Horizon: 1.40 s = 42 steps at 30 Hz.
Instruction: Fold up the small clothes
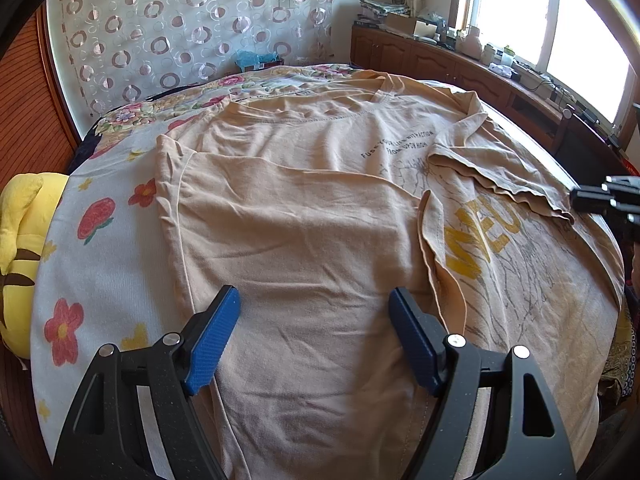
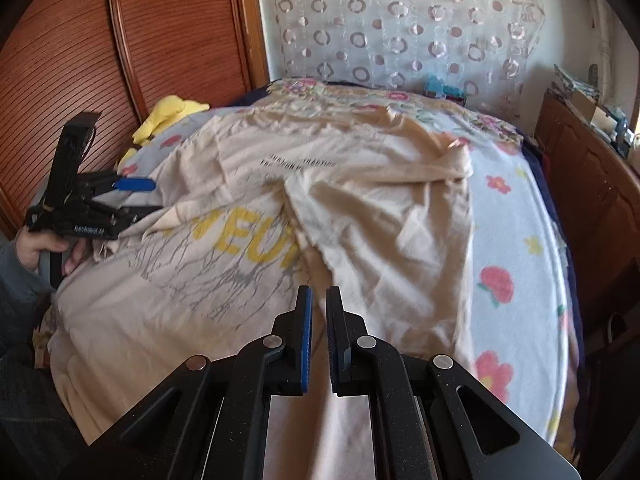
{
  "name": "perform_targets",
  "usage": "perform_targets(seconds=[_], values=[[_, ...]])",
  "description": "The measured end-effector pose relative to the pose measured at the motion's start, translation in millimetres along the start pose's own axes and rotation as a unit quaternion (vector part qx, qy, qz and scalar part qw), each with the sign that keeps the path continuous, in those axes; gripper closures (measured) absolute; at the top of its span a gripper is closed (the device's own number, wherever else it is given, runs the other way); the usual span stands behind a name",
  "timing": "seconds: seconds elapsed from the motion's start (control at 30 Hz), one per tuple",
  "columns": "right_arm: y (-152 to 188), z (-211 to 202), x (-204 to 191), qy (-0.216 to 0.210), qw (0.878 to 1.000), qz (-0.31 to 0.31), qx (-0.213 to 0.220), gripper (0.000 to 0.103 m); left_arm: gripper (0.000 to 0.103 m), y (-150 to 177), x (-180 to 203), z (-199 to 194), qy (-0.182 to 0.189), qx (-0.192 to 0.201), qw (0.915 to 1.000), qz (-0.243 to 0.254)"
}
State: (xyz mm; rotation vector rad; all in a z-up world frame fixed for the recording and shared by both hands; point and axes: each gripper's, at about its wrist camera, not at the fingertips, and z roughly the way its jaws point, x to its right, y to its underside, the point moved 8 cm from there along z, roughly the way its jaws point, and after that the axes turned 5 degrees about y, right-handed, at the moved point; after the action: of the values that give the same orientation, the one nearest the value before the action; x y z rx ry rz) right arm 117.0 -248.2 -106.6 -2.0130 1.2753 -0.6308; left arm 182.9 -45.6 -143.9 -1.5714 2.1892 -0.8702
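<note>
**Ana:** What is on the bed?

**Ben:** A beige T-shirt (image 1: 304, 216) lies spread over a bed with a flowered sheet (image 1: 100, 240). Its printed side faces up, with yellow letters (image 1: 480, 240) and grey line art. Both side panels are folded inward over the print, and one sleeve (image 1: 500, 168) lies across the chest.

**Ana:** How would the cloth handle?

**Ben:** It looks like thin, light, limp cotton, creased all over. I judge it will sag and slide when lifted, so a pinch wants to catch both layers at a seamed edge or hem corner, not the loose middle.

**Ana:** Where are the grippers?

**Ben:** The left gripper (image 1: 312, 336) hovers low over the folded panel near the hem, its blue fingers spread wide, holding nothing. The right gripper (image 2: 318, 320) sits over the other folded flap, its fingers nearly closed with a narrow gap. I cannot tell whether cloth is caught between them; that view is blurred.

**Ana:** Anything else around?

**Ben:** A yellow plush toy (image 1: 20, 248) rests at the bed's edge, beside a wooden slatted panel (image 2: 120, 40). A curtain with ring patterns (image 1: 180, 28) hangs behind the bed.
</note>
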Motion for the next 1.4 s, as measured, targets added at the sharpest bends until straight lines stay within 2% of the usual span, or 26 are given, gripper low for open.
perform_targets(seconds=[0.13,0.3,0.4,0.57,0.83,0.87,0.93,1.0,1.2,1.27,1.4], values=[[-21.0,8.4,25.2,0.026,1.0,0.005,0.009,0.084,0.025,-4.9,-5.3,-10.9,-0.002,0.016,0.9998,-0.01],[-44.0,40.1,74.1,0.055,0.998,0.036,-0.004,0.083,0.025,-27.2,-14.3,-40.7,0.008,0.054,0.9982,-0.024],[-53.8,65.4,93.8,0.059,0.996,0.056,-0.023,0.083,0.025,-40.7,-26.8,-45.5,-0.003,0.063,0.9976,-0.028],[-68.5,102.1,109.1,0.052,0.994,0.08,-0.05,0.083,0.025,-52.1,-53.0,-30.9,-0.017,0.057,0.9973,-0.043],[-110.8,137.3,113.6,0.06,0.997,0.044,-0.033,0.083,0.025,-47.4,-87.0,0.7,-0.03,0.029,0.9971,-0.064],[-118.9,141.0,115.0,0.061,0.997,0.042,-0.027,0.085,0.025,-47.7,-90.4,3.7,-0.032,0.027,0.997,-0.065],[-129.8,147.4,116.5,0.059,0.997,0.039,-0.011,0.094,0.025,-47.4,-95.2,5.9,-0.035,0.026,0.9967,-0.068],[-140.1,148.9,115.2,0.053,0.998,0.041,0.0,0.095,0.025,-48.6,-100.8,7.0,-0.036,0.027,0.9963,-0.073],[-134.1,140.1,127.5,0.053,0.997,0.057,0.007,0.093,0.025,-56.5,-109.7,14.9,-0.035,0.025,0.9961,-0.077],[-124.0,134.1,132.4,0.063,0.996,0.065,-0.003,0.083,0.025,-60.8,-110.7,18.0,-0.034,0.024,0.9965,-0.072],[-109.8,119.1,129.8,0.067,0.995,0.071,-0.022,0.076,0.025,-67.9,-109.4,24.9,-0.033,0.02,0.9971,-0.065]])
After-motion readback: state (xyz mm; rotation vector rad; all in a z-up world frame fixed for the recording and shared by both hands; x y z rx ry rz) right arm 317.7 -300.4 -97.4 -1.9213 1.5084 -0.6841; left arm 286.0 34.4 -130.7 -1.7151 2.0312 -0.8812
